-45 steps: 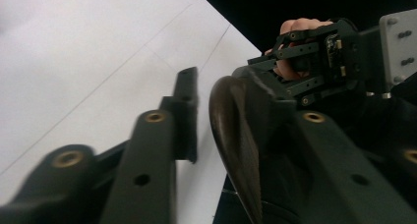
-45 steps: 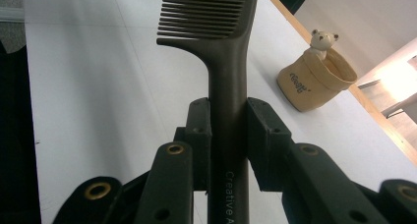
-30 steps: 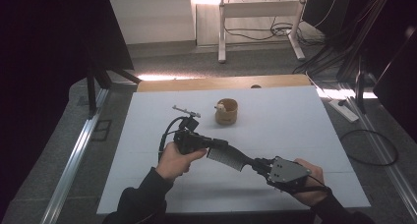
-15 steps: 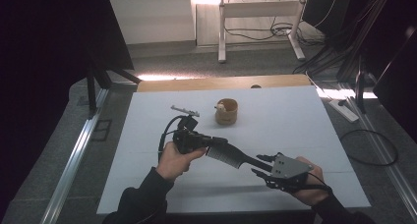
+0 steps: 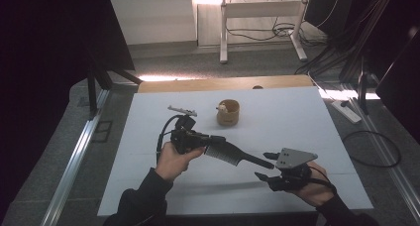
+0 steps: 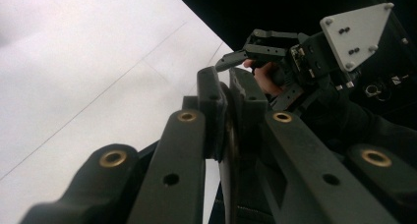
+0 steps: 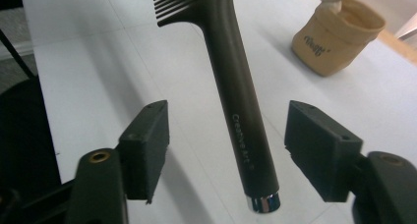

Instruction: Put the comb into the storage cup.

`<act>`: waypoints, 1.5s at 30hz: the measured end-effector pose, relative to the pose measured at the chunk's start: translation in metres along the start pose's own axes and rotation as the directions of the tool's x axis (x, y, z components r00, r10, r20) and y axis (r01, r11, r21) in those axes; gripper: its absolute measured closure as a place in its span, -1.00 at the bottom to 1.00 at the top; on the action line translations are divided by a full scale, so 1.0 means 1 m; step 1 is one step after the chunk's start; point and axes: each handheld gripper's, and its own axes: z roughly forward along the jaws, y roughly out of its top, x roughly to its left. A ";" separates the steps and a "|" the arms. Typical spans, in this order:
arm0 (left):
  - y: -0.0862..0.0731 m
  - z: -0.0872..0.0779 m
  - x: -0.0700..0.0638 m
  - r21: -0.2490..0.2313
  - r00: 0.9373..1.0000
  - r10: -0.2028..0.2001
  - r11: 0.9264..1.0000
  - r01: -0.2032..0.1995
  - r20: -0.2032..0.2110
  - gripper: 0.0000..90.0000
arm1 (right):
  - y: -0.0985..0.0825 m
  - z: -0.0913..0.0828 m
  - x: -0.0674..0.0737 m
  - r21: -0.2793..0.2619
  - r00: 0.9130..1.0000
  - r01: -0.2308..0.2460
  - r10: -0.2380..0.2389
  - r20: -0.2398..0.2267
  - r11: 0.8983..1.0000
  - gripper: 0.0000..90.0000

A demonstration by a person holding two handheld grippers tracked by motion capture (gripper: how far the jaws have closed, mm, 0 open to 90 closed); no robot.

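Note:
A black comb (image 5: 233, 155) with a long handle hangs level over the white table (image 5: 297, 122). My left gripper (image 5: 210, 141) is shut on its toothed end; in the left gripper view the jaws (image 6: 228, 101) press a thin dark edge between them. My right gripper (image 5: 262, 165) sits at the handle's free end, and its jaws have just been opening. In the right gripper view the handle (image 7: 236, 86) lies between the spread pads (image 7: 147, 135) without touching either. My right gripper (image 6: 246, 54) also appears ahead in the left gripper view.
A small tan cup (image 5: 228, 114) with something pale inside stands at the table's middle back, also seen as the cup (image 7: 339, 35) in the right gripper view. A small grey metal piece (image 5: 182, 110) lies left of it. A wooden strip (image 5: 223, 83) borders the far edge.
The right gripper's jaws have spread apart off the comb handle, which they gripped a second ago. The left gripper keeps the comb in place.

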 end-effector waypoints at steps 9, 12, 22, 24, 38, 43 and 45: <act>0.001 -0.006 -0.001 -0.018 0.999 0.017 1.000 -0.017 -0.033 0.85 | -0.005 0.003 -0.009 0.038 0.996 -0.081 0.083 -0.042 0.996 -0.50; 0.001 -0.008 -0.001 -0.024 0.999 0.022 0.999 -0.023 -0.041 0.85 | -0.006 0.004 -0.011 0.047 0.994 -0.094 0.096 -0.045 0.995 -0.57; 0.001 -0.015 0.001 -0.039 0.997 0.031 0.999 -0.034 -0.066 0.85 | -0.013 0.004 -0.017 0.060 0.992 -0.116 0.118 -0.032 0.991 -0.82; 0.001 -0.017 0.002 -0.043 0.997 0.032 0.998 -0.035 -0.068 0.85 | -0.015 0.003 -0.018 0.056 0.992 -0.120 0.122 -0.031 0.991 -0.86; 0.003 -0.032 0.009 -0.072 0.993 0.024 0.997 -0.032 -0.112 0.85 | -0.025 -0.002 -0.026 0.073 0.982 -0.190 0.190 0.007 0.979 -0.98; 0.006 -0.037 0.013 -0.082 0.992 0.013 0.996 -0.023 -0.125 0.85 | -0.028 -0.005 -0.028 0.087 0.976 -0.219 0.219 0.011 0.972 -0.99; 0.007 -0.039 0.015 -0.084 0.991 0.007 0.996 -0.018 -0.131 0.85 | -0.029 -0.007 -0.028 0.088 0.974 -0.227 0.227 0.010 0.970 -0.99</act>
